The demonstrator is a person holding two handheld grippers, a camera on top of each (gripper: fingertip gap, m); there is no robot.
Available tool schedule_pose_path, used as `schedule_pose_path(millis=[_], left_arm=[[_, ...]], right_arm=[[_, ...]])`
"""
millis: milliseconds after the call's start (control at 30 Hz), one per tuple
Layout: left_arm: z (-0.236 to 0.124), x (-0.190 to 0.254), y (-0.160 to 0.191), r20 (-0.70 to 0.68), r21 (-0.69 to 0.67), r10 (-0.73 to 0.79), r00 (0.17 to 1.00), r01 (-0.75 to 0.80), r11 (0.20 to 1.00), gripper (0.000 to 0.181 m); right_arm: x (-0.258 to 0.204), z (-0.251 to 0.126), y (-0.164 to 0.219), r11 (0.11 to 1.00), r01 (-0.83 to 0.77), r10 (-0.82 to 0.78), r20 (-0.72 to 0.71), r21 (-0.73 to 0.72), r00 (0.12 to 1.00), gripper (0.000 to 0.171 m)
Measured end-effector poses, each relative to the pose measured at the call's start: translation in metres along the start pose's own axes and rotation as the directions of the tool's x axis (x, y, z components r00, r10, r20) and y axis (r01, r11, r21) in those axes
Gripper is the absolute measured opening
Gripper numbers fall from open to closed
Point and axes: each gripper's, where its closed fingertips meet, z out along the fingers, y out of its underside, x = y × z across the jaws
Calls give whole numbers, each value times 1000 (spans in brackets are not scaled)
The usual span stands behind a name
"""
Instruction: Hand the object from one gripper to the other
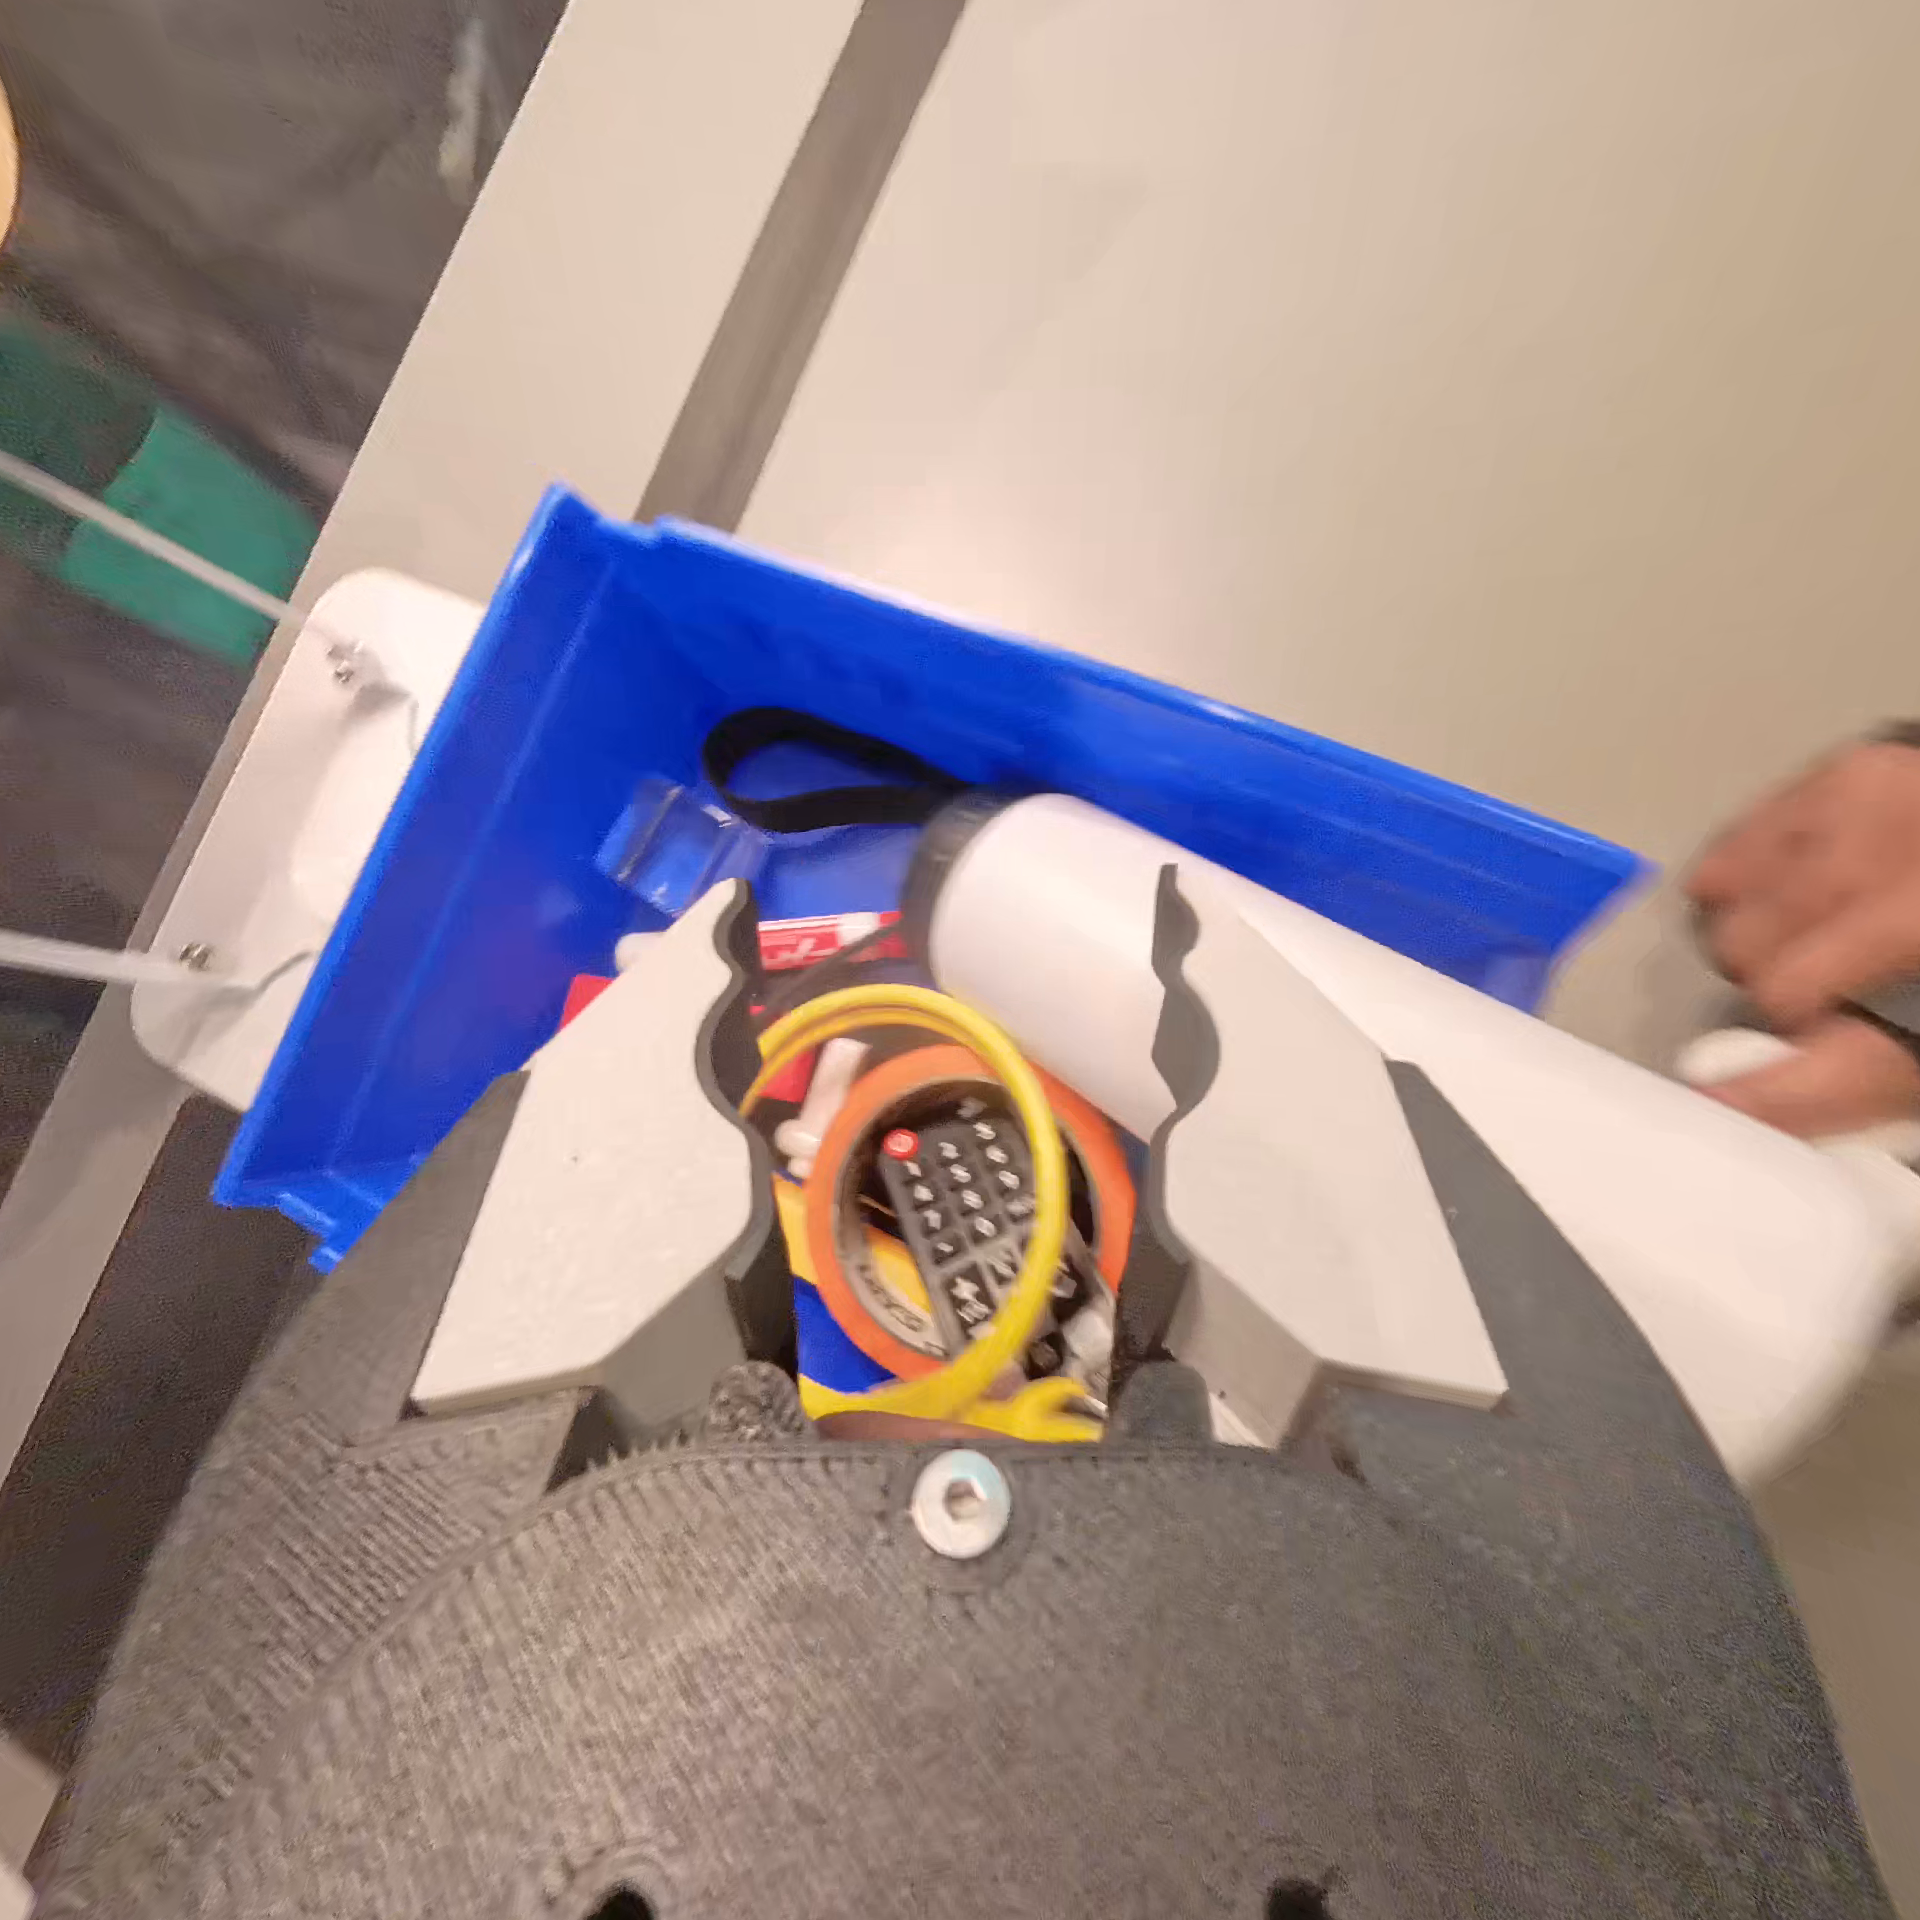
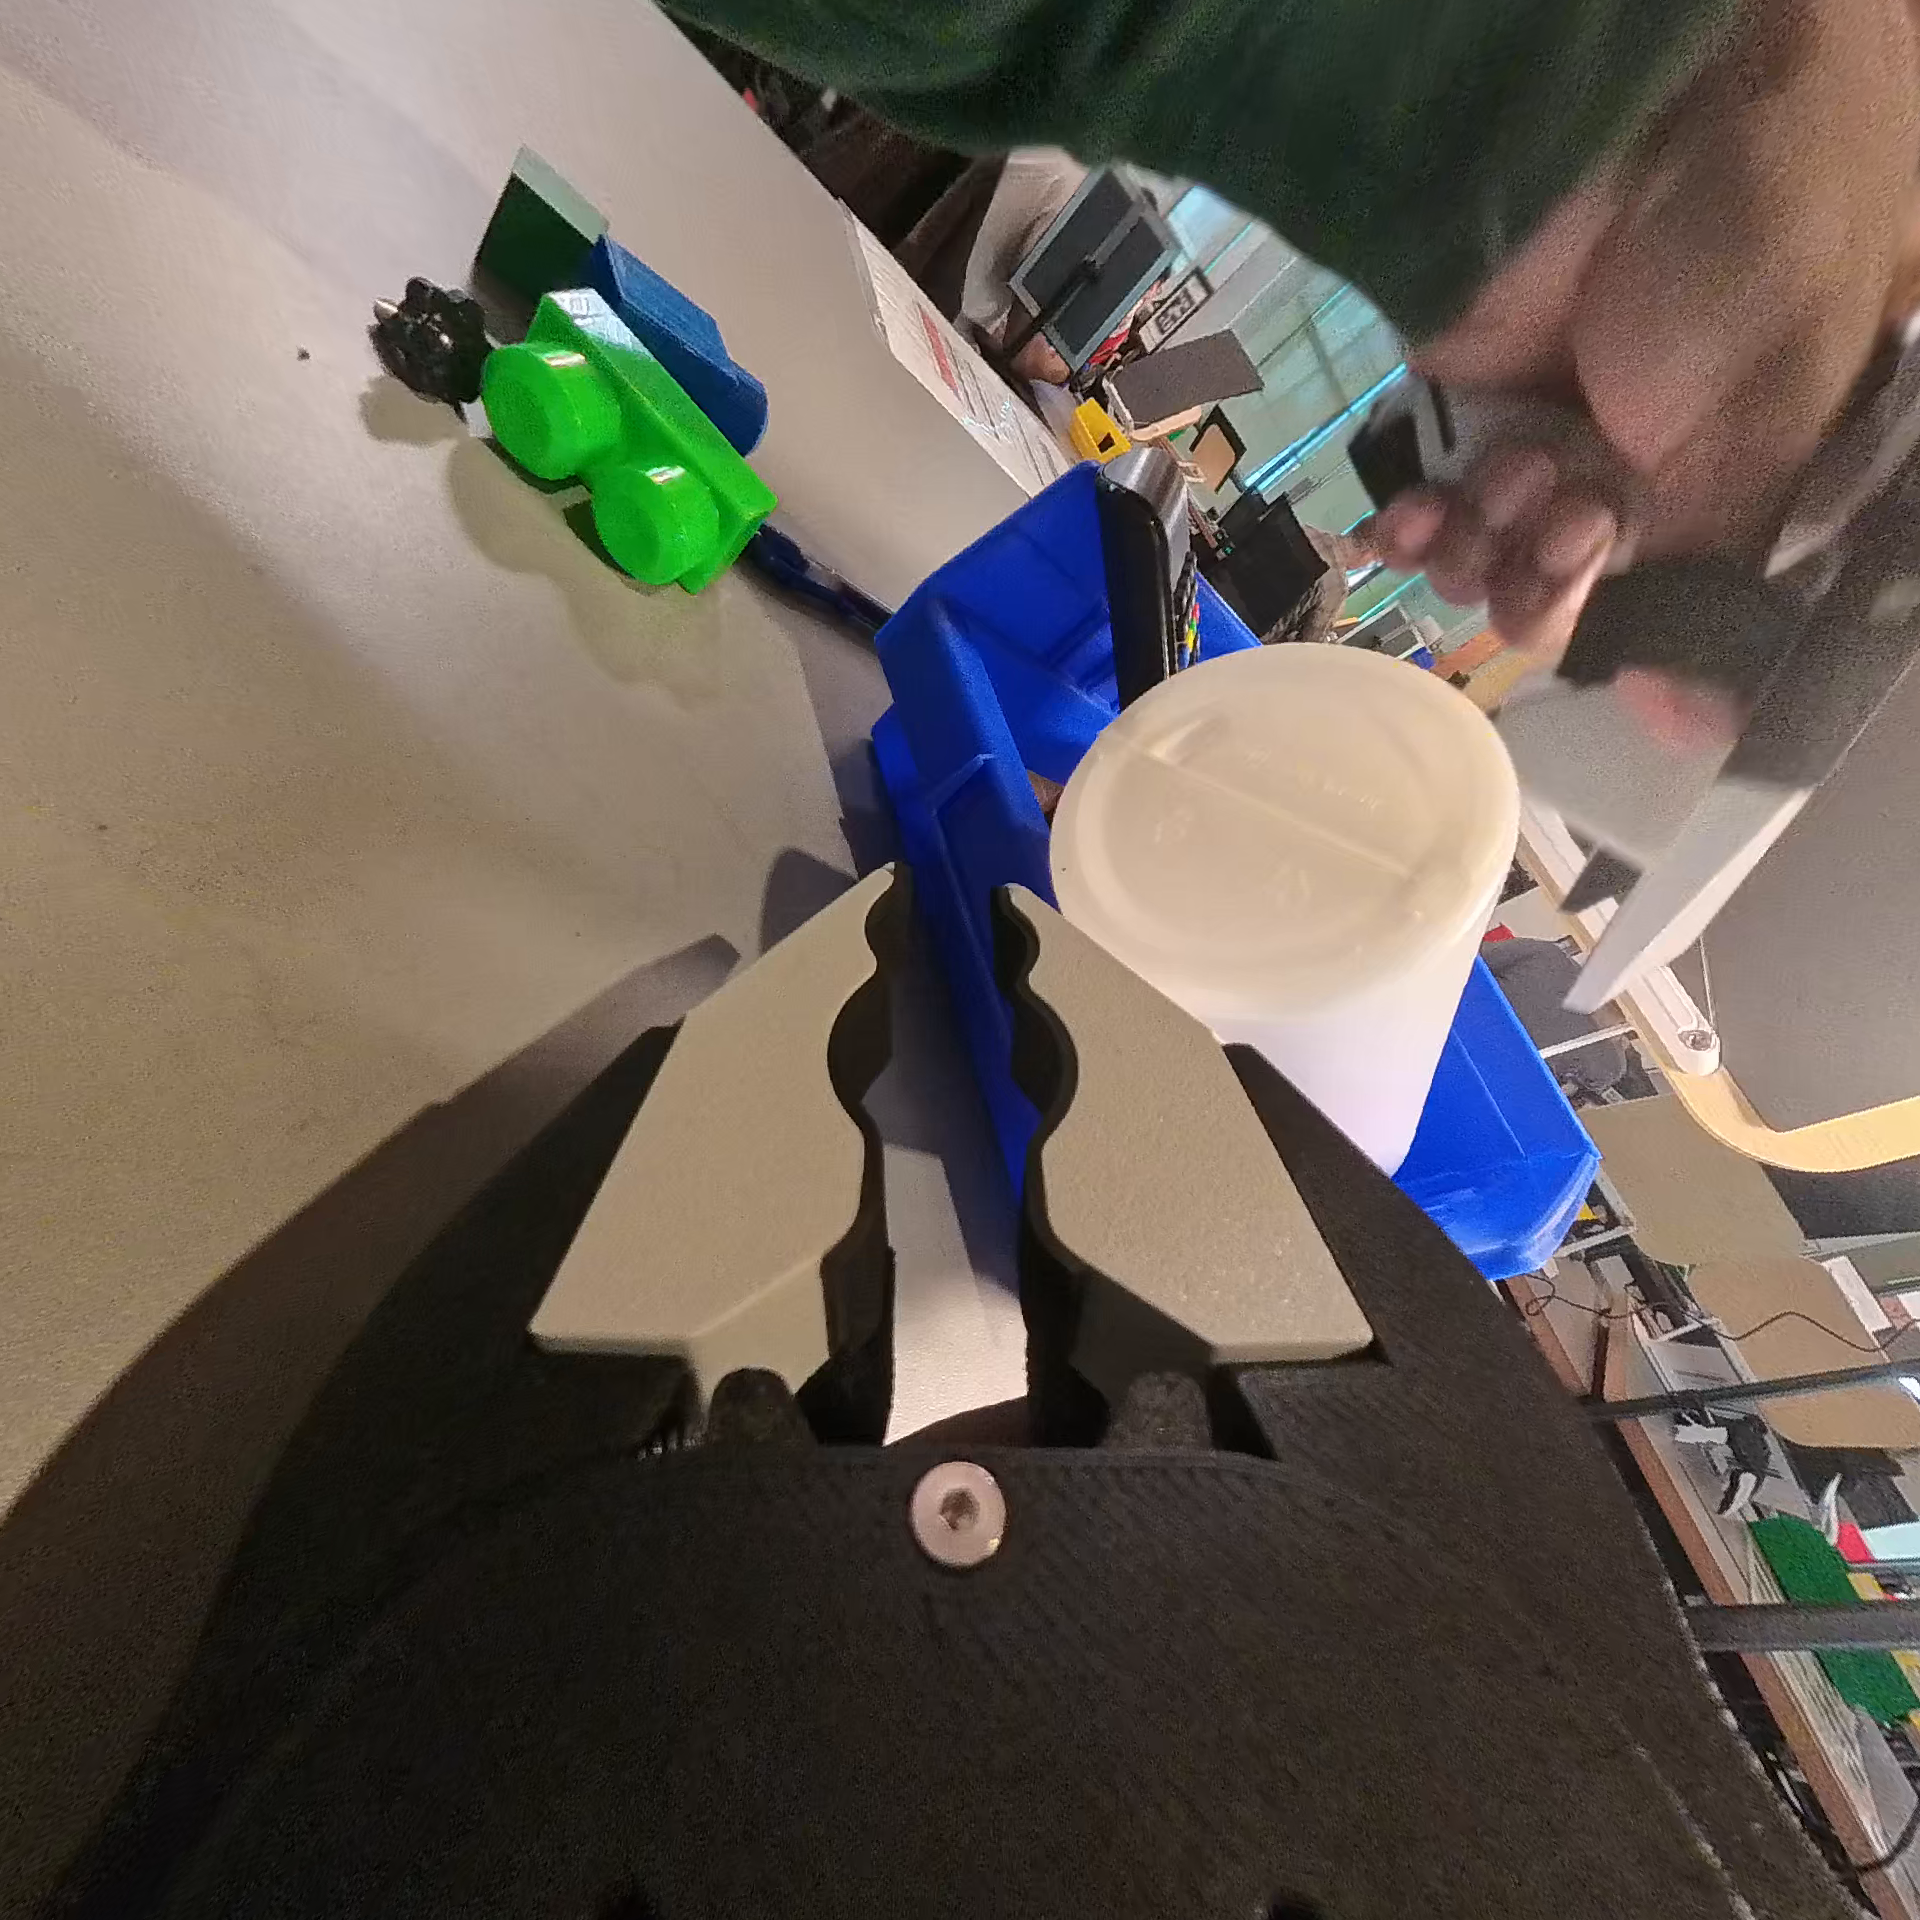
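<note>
White plastic bottle [image 1: 1049,935] was propped in the blue plastic bin [image 1: 499,883] at one o'clock, reachable; left gripper [image 1: 951,914] was parted and empty, right gripper [image 2: 951,904] nearly closed, empty.

Blue bin [image 1: 582,831] — white bottle [image 1: 1049,935], orange tape [image 1: 1101,1132], green brick [image 2: 634,457].

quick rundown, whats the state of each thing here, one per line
left gripper: jaws open, holding nothing, above the bin
right gripper: jaws nearly closed, a thin gap, nothing between them
white bottle: tipped over, leaning on the bin's rim
blue bin: on the table, full of mixed items
orange tape roll: lying in the bin, a yellow band across it
green brick: on its side on the table
</note>
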Motion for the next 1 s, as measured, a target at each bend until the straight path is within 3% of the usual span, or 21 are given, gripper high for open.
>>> schedule_pose_path(millis=[133, 233, 367, 500, 733, 767, 800, 900, 1000], left_arm=[[50, -33, 7, 34, -155, -64, 997, 68, 986, 56], [80, -34, 8, -27, -197, 200, 980, -201, 960, 50], [99, -44, 23, -83, -311, 544, 835, -540, 782, 43], [108, -49, 31, -200, -352, 670, 715, -690, 632, 45], [138, -56, 47, -293, -398, 661, 691, -717, 573, 39], [139, -56, 51, -309, -408, 641, 703, -707, 578, 27], [138, -56, 51, -310, -409, 626, 715, -695, 591, 26], [130, -66, 52, -281, -455, 637, 718, -684, 571, 11], [115, -74, 34, -182, -448, 651, 737, -652, 612, 5]], right_arm=[[1, 0, 0, 1000, 6, -6, -1, 1, 1000, 16], [1, -1, 0, 1000, 13, -13, 0, 2, 1000, 16], [0, -1, 1, 1000, 20, -20, 4, 2, 1000, 16], [-1, 0, 3, 1000, 14, -14, 17, -1, 1000, 16], [3, 0, 8, 1000, 12, -12, 11, -12, 1000, 16], [3, 0, 9, 1000, 11, -11, 9, -13, 1000, 16], [4, 0, 9, 1000, 10, -10, 8, -14, 1000, 16], [5, 1, 11, 1000, 6, -6, 7, -18, 1000, 16], [5, 1, 11, 1000, 10, -10, 9, -20, 1000, 16]])
